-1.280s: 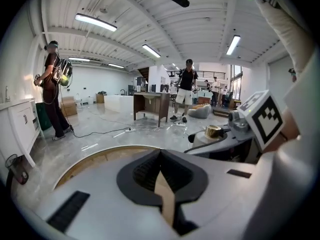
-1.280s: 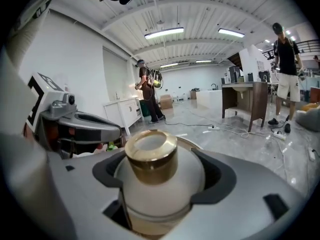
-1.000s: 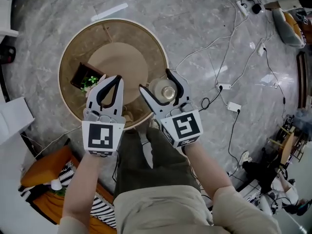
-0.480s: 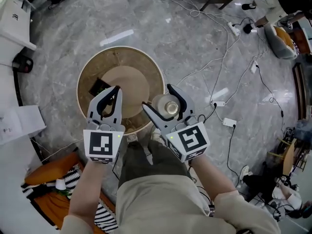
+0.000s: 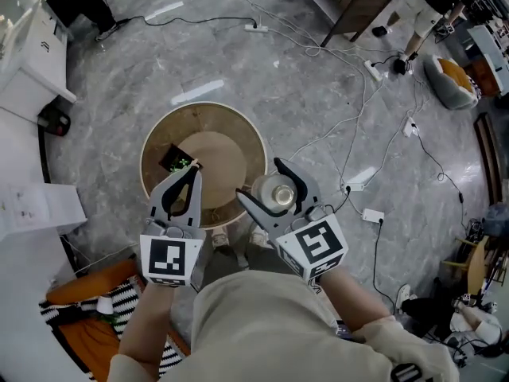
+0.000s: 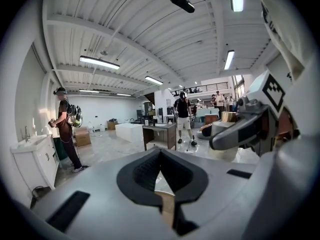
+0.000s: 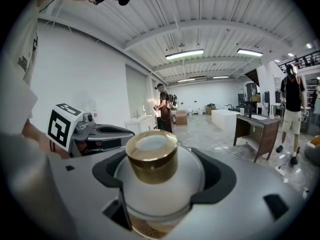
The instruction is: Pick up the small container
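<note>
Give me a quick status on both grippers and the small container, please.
Left gripper shut, empty. Right gripper shut on small round white container with gold neck. Nothing blocking it.

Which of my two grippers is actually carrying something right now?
The right gripper: its jaws clamp the small container, white with a gold neck. The left gripper is shut on nothing.

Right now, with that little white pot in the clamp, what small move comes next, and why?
Probably raise the right gripper a little: its jaws are shut on the small container, gold cap upward, over the edge of the round table. The left gripper is shut, empty.
</note>
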Demonstrator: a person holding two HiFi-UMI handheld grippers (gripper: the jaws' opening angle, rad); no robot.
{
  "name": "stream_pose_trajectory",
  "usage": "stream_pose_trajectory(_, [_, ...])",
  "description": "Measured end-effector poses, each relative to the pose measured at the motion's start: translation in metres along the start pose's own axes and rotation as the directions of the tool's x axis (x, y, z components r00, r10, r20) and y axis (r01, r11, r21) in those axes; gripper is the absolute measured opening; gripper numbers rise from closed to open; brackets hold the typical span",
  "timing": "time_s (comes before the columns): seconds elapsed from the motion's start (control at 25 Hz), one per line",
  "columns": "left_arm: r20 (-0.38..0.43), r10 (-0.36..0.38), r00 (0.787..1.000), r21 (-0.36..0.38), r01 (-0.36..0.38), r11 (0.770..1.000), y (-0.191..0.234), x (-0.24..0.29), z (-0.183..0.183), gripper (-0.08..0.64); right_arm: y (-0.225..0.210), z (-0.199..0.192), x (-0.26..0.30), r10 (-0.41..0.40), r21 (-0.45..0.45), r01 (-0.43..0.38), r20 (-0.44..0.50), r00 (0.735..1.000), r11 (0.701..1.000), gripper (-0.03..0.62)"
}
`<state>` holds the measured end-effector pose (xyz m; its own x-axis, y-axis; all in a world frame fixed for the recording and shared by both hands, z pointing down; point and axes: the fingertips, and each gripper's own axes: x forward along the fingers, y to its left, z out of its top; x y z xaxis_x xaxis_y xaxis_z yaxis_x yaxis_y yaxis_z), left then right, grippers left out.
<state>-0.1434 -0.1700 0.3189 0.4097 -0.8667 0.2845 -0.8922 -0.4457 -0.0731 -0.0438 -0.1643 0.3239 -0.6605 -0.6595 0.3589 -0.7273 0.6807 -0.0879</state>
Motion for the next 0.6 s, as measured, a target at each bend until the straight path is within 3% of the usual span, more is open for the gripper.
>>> stream_pose_trajectory(0.36, [0.024,0.013,1.000,0.062,-0.015,0.998,-0.018,-0.044,0.031,0.006,0.013,0.026,-0.046,0.000,-0.026,0.001,0.018,1.000,1.000,0.342])
stream_pose_trajectory(0.6, [0.004,0.023,1.000,0.043,-0.023,0.999,-0.025,-0.056,0.025,0.006,0.023,0.029,-0.056,0.017,-0.027,-0.017,0.014,1.000,1.000,0.342])
